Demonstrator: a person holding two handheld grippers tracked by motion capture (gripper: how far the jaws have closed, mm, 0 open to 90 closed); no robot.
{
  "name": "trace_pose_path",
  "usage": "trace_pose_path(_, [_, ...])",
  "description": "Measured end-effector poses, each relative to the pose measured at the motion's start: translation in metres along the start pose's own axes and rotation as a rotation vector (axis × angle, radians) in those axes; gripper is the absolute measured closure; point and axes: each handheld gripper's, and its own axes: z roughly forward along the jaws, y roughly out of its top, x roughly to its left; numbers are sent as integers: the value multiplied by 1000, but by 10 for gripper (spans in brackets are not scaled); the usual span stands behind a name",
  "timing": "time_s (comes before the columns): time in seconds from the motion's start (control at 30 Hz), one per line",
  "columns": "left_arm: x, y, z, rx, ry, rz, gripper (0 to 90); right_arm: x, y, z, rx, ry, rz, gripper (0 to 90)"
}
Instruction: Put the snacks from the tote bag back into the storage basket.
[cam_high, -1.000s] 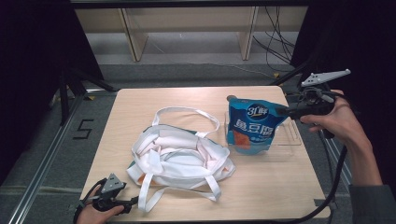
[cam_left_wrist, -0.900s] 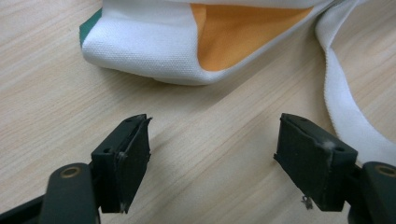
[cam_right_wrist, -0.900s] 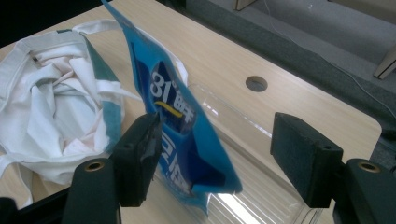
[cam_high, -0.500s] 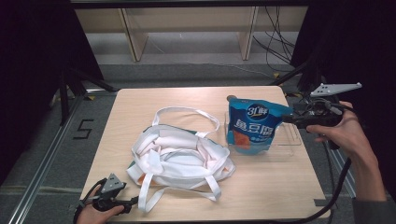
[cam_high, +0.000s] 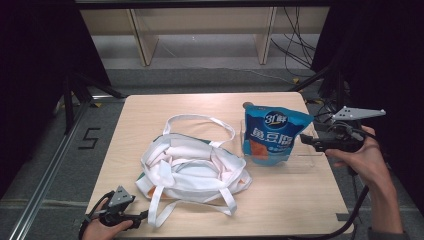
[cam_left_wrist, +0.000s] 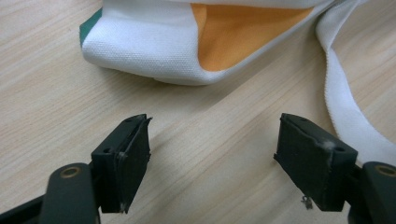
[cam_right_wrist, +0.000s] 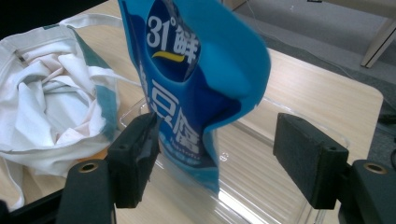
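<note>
Wooden desk (cam_high: 300, 200): right tool (cam_high: 306, 141) has drawn back from the blue snack pouch (cam_high: 272, 135), wide open, empty; left tool (cam_left_wrist: 215, 158) gapes empty before the tote bag (cam_left_wrist: 187, 42).

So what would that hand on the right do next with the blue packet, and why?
Probably ease the right gripper forward and close it on the blue packet. Its jaws stand open with the packet's edge between them, nothing gripped yet. The packet stands upright in a clear tray beside the white tote bag, its likely destination.

The blue pouch (cam_right_wrist: 196, 88) reads "31°鲜"; the floor (cam_high: 60, 150) bears a "5".
</note>
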Motion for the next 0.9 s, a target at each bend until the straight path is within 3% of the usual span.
trace_pose_path(0.13, [-1, -1, 2, -19, 14, -22, 251, 4, -9, 3, -16, -9, 3, 315])
trace_pose_path(0.23, [0, 0, -2, 4, 7, 22, 251, 8, -14, 7, 8, 1, -3, 297])
trace_pose_path(0.3, [0, 0, -2, 0, 9, 19, 251, 10, -17, 8, -36, 12, 13, 298])
trace_pose_path(0.33, [0, 0, -2, 1, 9, 18, 251, 9, -18, 7, -6, 19, 3, 297])
trace_pose_path(0.4, [-1, 0, -1, -6, 7, -1, 251, 11, -21, 9, -7, 6, 3, 297])
trace_pose_path(0.43, [0, 0, -2, 10, 9, 17, 251, 11, -23, 9, 4, 11, 12, 297])
trace_pose_path(0.53, [0, 0, -1, 2, 4, 4, 251, 11, -30, 14, 11, 10, 15, 297])
trace_pose_path(0.67, [0, 1, -1, -1, 16, 23, 251, 12, -36, 16, 22, 16, 18, 293])
trace_pose_path(0.7, [0, 1, -2, 4, 16, 26, 251, 13, -40, 17, 9, 40, 14, 294])
trace_pose_path(0.77, [0, 1, -2, 5, 16, 25, 251, 13, -42, 19, -10, 38, 22, 293])
trace_pose_path(0.9, [0, 1, 0, -1, 12, -1, 251, 13, -48, 22, 4, 31, 47, 288])
